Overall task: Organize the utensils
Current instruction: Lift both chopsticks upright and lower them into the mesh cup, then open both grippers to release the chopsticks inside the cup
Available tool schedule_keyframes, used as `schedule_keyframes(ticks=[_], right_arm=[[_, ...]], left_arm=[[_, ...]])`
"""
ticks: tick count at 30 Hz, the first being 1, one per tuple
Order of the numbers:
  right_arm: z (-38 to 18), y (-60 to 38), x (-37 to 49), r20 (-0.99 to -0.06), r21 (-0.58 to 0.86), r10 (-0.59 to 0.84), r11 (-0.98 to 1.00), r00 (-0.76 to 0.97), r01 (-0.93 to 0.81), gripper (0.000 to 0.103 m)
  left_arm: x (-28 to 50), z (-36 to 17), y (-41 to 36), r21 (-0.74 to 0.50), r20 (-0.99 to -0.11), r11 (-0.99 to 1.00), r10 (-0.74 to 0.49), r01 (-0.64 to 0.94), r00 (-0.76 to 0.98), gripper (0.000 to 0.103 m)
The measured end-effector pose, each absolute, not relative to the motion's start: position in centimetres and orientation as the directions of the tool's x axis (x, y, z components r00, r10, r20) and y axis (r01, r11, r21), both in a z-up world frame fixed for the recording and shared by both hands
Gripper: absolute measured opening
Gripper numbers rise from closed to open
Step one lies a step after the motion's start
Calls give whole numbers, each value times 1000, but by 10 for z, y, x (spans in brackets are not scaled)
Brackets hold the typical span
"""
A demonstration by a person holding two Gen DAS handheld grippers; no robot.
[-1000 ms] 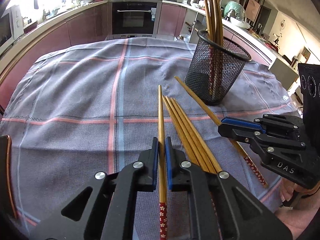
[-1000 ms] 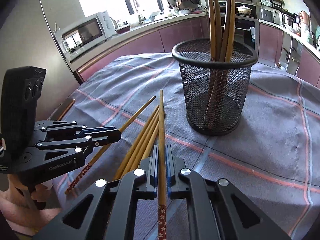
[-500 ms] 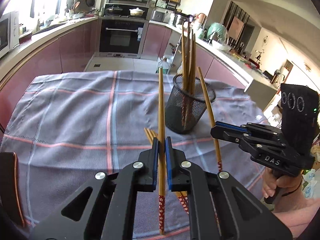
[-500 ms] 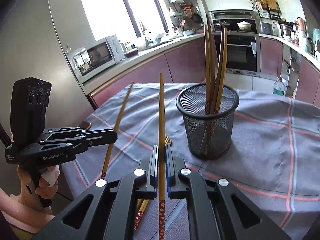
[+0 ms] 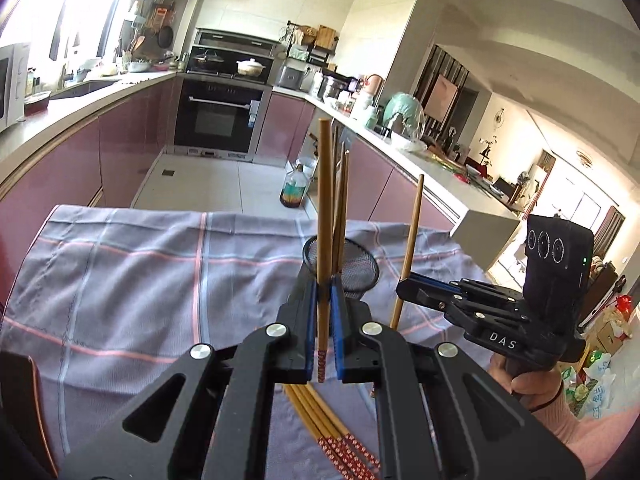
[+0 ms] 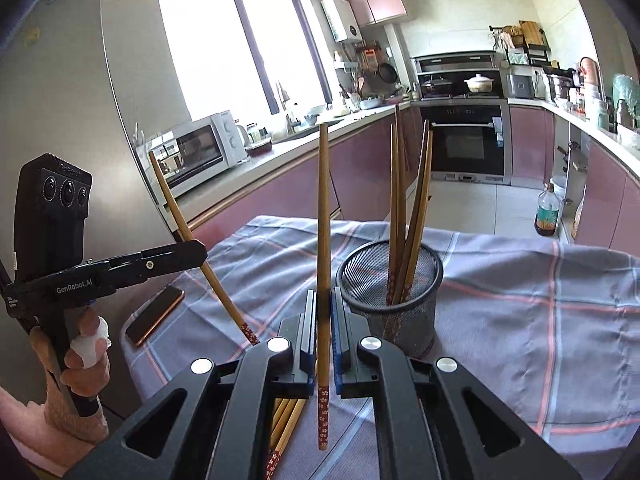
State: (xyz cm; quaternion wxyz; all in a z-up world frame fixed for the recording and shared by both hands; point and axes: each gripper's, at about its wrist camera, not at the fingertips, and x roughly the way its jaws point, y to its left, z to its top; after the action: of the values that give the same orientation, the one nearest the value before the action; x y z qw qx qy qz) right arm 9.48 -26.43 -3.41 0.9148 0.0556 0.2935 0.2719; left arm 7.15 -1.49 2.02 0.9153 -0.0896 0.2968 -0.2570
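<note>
My left gripper (image 5: 323, 286) is shut on a wooden chopstick (image 5: 324, 200), held up in the air with its red patterned end toward me. My right gripper (image 6: 323, 296) is shut on another chopstick (image 6: 323, 220) the same way. A black mesh holder (image 6: 390, 308) stands on the cloth just right of it, with several chopsticks (image 6: 400, 208) upright inside. In the left wrist view the holder (image 5: 358, 270) sits just behind my fingers, and the right gripper (image 5: 404, 288) is to its right with its chopstick (image 5: 410, 240). Loose chopsticks (image 5: 332, 432) lie on the cloth below.
A grey checked cloth (image 6: 540, 320) covers the table. A phone (image 6: 156, 314) lies near the table's left edge in the right wrist view. The left gripper (image 6: 198, 254) hangs above it with its chopstick (image 6: 188, 232). Kitchen counters, an oven and a bottle (image 6: 546, 212) on the floor lie beyond.
Both grippers have risen off the cloth, each lifting its chopstick out of the loose bundle. The holder now sits lower and farther off in both views.
</note>
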Motion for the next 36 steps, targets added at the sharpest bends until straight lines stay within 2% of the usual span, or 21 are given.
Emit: schedule_keyframes(ticks=[22, 30, 36], right_arm=[[25, -284, 125, -364, 194, 471, 882, 804, -429, 5], [26, -287, 145, -347, 198, 449, 893, 823, -404, 5], [10, -287, 160, -380, 197, 420, 907, 824, -372, 5]], left_arm=[[117, 93, -45, -278, -395, 847, -531, 454, 750, 7], [140, 88, -66, -232, -431, 872, -490, 432, 758, 7], [159, 69, -73, -211, -487, 885, -464, 415, 740, 7]])
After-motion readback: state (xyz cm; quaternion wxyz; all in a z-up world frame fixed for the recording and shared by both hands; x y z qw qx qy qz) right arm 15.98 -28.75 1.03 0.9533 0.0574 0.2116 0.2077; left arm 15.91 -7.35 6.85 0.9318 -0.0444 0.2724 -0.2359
